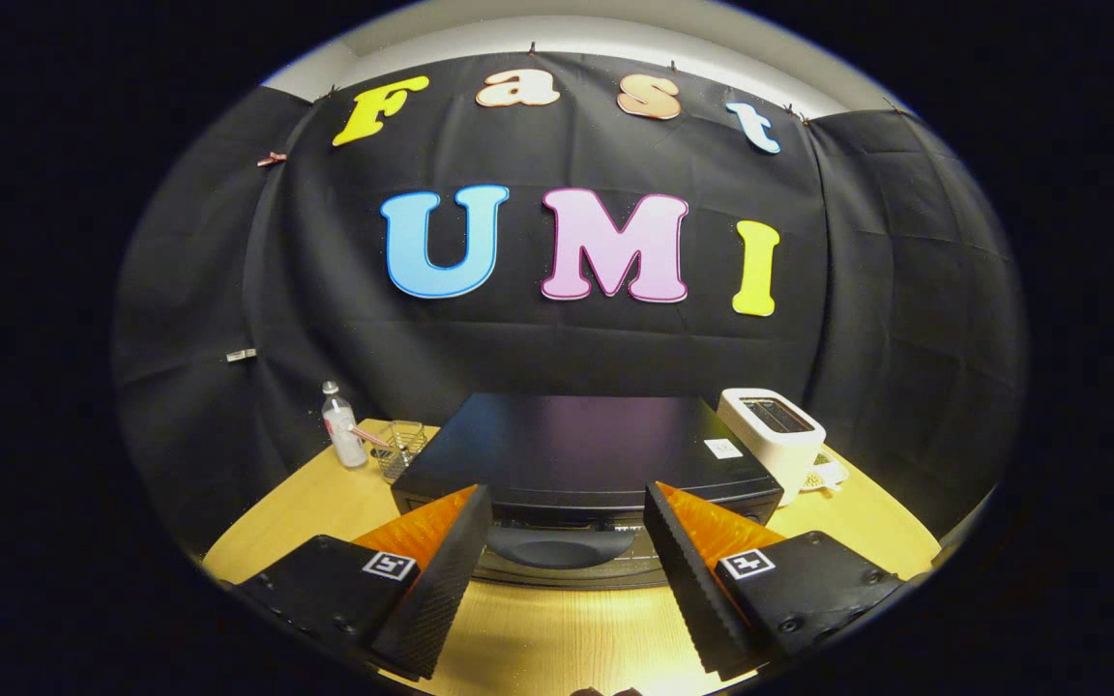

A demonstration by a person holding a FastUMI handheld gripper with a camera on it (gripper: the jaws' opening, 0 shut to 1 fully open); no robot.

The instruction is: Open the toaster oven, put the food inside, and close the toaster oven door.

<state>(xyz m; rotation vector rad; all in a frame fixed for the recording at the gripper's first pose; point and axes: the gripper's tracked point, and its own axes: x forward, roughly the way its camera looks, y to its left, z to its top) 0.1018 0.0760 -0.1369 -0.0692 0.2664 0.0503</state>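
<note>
A black toaster oven (581, 449) sits on the wooden table (557, 638), seen from above and in front. Its door looks closed, and the curved door handle (557, 549) lies just ahead of and between my fingers. My gripper (567, 512) is open, its two fingers spread to either side of the handle with nothing held between them. I cannot make out any food from this angle.
A white slot toaster (775, 435) stands right of the oven, with a small item (823, 476) beside its base. To the left are a clear bottle (339, 425) and a wire basket (400, 448). Bare tabletop lies in front of the oven.
</note>
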